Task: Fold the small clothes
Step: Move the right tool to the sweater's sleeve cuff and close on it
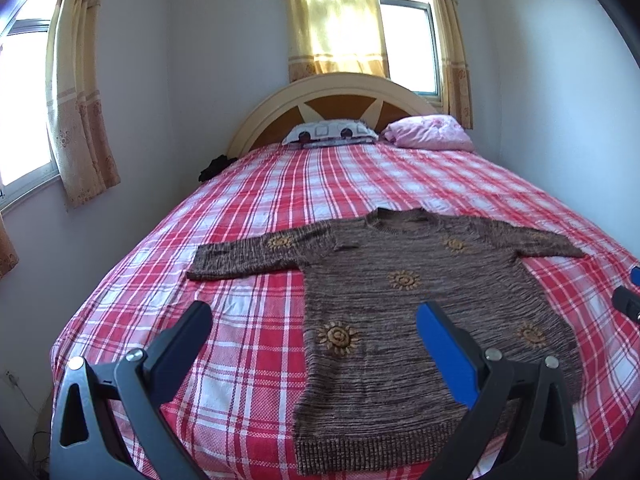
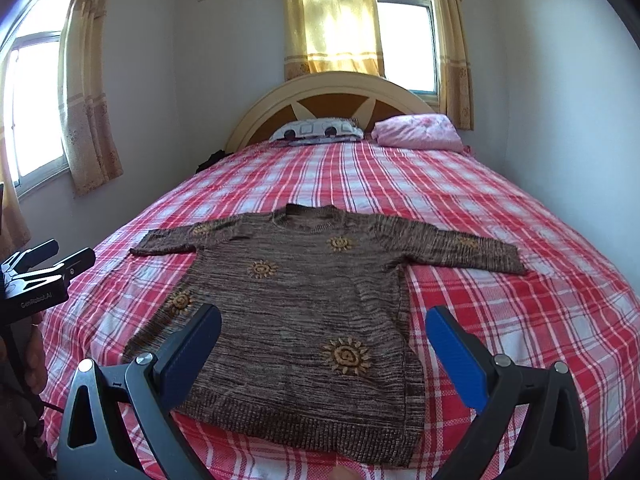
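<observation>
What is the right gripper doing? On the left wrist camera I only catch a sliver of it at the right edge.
Observer: The right gripper is open. Its fingers are wide apart with nothing between them, and it is over the lower part of the sweater.
Operator: And the hem corner on that side? My own finger hides it.
Observer: In the right wrist view that hem corner lies flat on the plaid bedspread, close to the near edge of the bed.
</observation>
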A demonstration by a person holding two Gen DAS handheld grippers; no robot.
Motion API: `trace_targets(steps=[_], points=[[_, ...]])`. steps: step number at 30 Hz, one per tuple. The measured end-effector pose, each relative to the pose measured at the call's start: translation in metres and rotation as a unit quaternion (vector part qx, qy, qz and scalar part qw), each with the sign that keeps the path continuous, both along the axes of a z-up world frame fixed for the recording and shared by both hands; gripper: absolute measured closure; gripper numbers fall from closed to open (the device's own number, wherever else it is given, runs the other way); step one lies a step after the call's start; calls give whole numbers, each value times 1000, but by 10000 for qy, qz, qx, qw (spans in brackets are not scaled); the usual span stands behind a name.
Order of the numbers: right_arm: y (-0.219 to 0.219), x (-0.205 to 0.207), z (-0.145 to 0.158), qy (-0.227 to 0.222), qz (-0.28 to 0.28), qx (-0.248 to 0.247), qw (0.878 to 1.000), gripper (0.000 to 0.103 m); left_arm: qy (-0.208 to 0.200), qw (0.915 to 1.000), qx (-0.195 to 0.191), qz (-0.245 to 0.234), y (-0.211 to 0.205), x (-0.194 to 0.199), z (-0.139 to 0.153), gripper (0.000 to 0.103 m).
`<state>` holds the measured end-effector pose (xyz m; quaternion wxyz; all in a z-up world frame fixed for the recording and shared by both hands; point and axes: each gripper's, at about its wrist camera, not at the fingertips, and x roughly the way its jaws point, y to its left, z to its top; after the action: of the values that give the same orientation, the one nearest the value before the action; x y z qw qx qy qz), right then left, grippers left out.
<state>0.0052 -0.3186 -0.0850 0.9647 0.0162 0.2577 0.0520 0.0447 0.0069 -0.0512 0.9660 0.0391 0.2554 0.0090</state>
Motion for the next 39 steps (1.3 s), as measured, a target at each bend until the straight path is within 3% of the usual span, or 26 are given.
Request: trace_targets(steps=[10, 22, 29, 33, 39], points=[[-82, 55, -34, 592, -622, 97, 9963, 1, 425, 9983, 402, -28, -5, 52, -43, 0], [-169, 124, -57, 1141, -1155, 357, 9861, 3, 553, 9960, 649, -271, -21, 124, -52, 0], [-226, 159, -63, 1250, -1503, 745, 9779, 21, 594, 9949, 758, -313, -34, 169, -61, 0], [-254, 180, -68, 1365, -1637, 1016, 9717, 40, 685, 9942, 733, -375, -38, 192, -72, 0], [-285, 206, -77, 1388, -1910, 1249, 9637, 45, 869, 9934, 652, -370, -35, 216, -87, 0]])
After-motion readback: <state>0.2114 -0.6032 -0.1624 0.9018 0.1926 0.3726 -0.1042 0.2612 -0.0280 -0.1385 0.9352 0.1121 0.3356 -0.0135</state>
